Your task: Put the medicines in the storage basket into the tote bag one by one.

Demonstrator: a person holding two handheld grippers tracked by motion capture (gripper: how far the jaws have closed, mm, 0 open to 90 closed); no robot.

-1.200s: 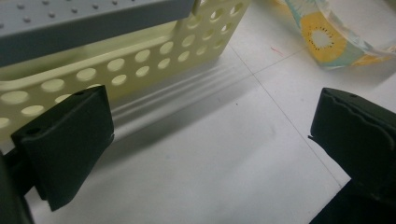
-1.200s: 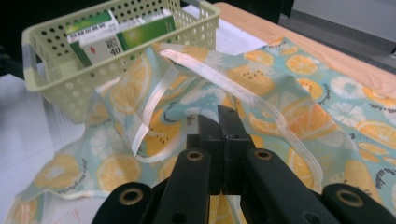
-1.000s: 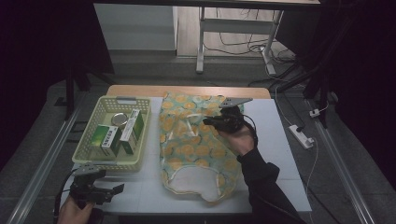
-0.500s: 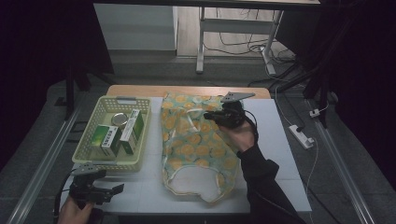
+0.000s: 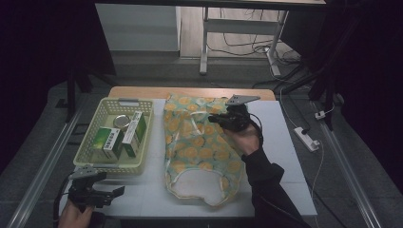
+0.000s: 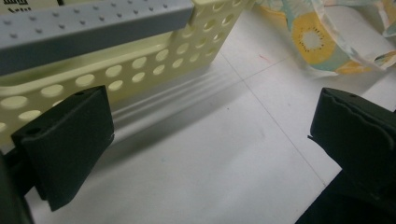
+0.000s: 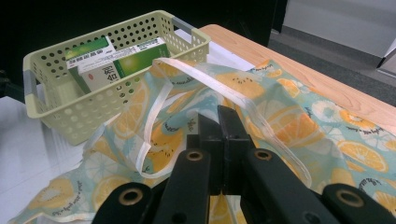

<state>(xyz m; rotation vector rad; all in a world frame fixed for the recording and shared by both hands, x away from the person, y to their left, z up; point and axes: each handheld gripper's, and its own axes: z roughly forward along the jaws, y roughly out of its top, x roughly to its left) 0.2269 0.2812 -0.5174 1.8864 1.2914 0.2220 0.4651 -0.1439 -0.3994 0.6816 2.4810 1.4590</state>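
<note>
Right gripper, jaws pinched on thin, limp citrus-print plastic bag, lifts a fold; slippery film, best gripped by white strap; left gripper gapes.

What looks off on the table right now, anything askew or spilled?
Nothing spilled or damaged. The bag lies rumpled rather than flat, its far end lifted where the right tool is shut on the cloth, with a strap looping loose over it. The boxes sit inside the basket. The left tool is open, holding nothing.
</note>
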